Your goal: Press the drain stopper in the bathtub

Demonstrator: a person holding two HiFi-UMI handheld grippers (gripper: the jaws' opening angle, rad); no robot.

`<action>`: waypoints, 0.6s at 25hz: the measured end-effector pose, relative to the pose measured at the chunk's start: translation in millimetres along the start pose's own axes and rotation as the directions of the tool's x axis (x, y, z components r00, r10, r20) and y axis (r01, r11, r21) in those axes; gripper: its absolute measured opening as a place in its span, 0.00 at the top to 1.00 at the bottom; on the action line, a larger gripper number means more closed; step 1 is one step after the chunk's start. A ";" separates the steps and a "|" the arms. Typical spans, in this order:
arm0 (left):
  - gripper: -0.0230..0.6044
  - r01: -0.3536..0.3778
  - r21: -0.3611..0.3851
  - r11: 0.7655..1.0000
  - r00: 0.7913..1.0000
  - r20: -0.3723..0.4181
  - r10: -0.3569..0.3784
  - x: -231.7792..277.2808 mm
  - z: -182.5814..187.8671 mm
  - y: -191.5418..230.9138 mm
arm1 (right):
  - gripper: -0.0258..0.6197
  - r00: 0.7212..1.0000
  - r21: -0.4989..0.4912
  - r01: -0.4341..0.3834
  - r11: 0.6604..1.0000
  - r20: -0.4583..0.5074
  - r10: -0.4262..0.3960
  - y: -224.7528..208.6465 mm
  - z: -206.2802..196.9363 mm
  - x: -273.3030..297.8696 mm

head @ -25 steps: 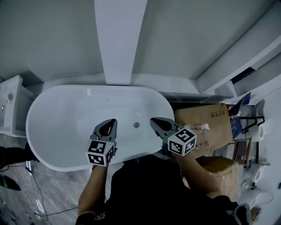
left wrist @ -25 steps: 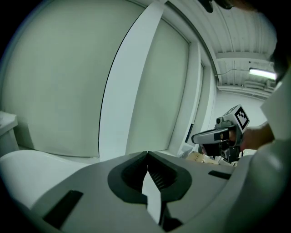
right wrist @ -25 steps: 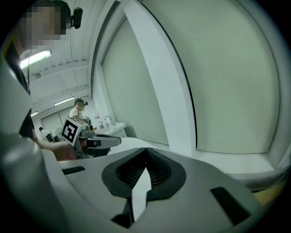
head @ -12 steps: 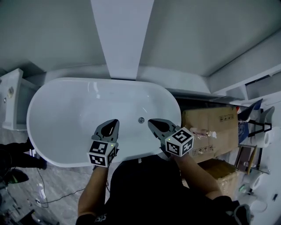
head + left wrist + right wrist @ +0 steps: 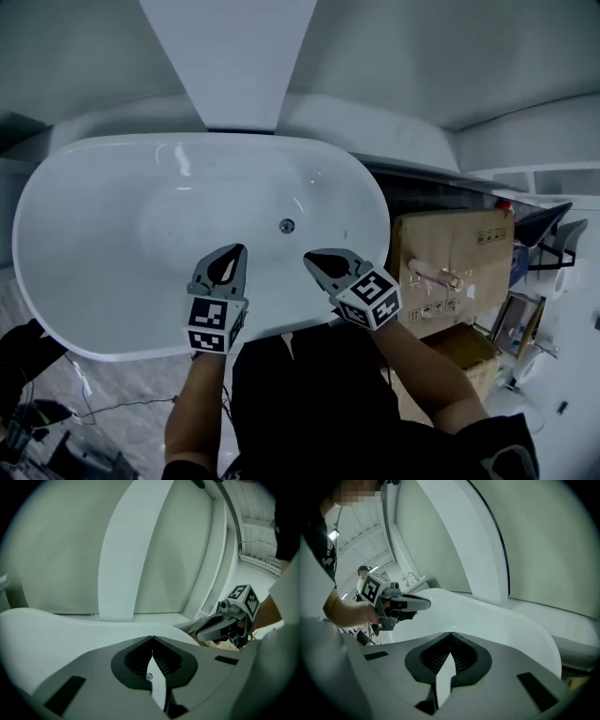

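Drain stopper (image 5: 287, 226): small round metal disc on floor of white bathtub (image 5: 84, 225), toward tub's right end. It shows clearly in head view only and is too small to tell whether up or down.

Left tongs (image 5: 234, 255) & right tongs (image 5: 315, 259) hover over tub's near side. Stopper lies ahead of & between them, apart from both. Both gripper views: jaws closed tip to tip, nothing held, only a thin slit behind the tips w/ white tub showing through. In left tongs' slit there's a small round spot (image 5: 149, 676); can't tell what it is.

Tub's near rim is partly hidden by the person's torso & forearms. White pillar (image 5: 230, 56) is cut off at top edge.

Writing: marker cubes carry black/white square codes, no words. Cardboard box (image 5: 469, 244) right of tub has printed symbols & marks, too small to read. Pinkish item (image 5: 436, 275) lies on the box; can't make out what.
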State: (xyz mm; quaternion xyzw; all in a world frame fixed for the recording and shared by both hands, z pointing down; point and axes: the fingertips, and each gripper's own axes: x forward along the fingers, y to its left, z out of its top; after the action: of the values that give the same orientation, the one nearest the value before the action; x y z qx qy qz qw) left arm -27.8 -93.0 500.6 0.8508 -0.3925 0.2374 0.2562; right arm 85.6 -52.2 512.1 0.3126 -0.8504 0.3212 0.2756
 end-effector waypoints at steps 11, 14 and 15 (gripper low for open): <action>0.94 0.022 -0.069 0.997 0.996 -0.083 -0.028 94.2 -126.3 23.2 | 0.94 0.983 -0.011 -0.057 0.998 -0.175 0.054 -48.6 -111.6 124.1; 0.94 0.015 -0.100 0.995 0.993 -0.112 -0.027 117.1 -164.5 41.3 | 0.94 0.975 -0.008 -0.049 0.999 -0.215 0.046 -68.3 -142.7 161.4; 0.94 0.016 -0.111 0.994 0.992 -0.126 -0.030 125.4 -178.5 46.7 | 0.94 0.974 -0.004 -0.041 0.999 -0.223 0.039 -76.4 -152.1 173.8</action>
State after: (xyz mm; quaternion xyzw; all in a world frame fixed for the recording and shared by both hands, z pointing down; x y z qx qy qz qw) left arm -28.2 -76.6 723.1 0.8231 -0.3780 0.2662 0.3298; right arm 67.1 -50.2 754.6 0.2565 -0.8215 0.3562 0.3640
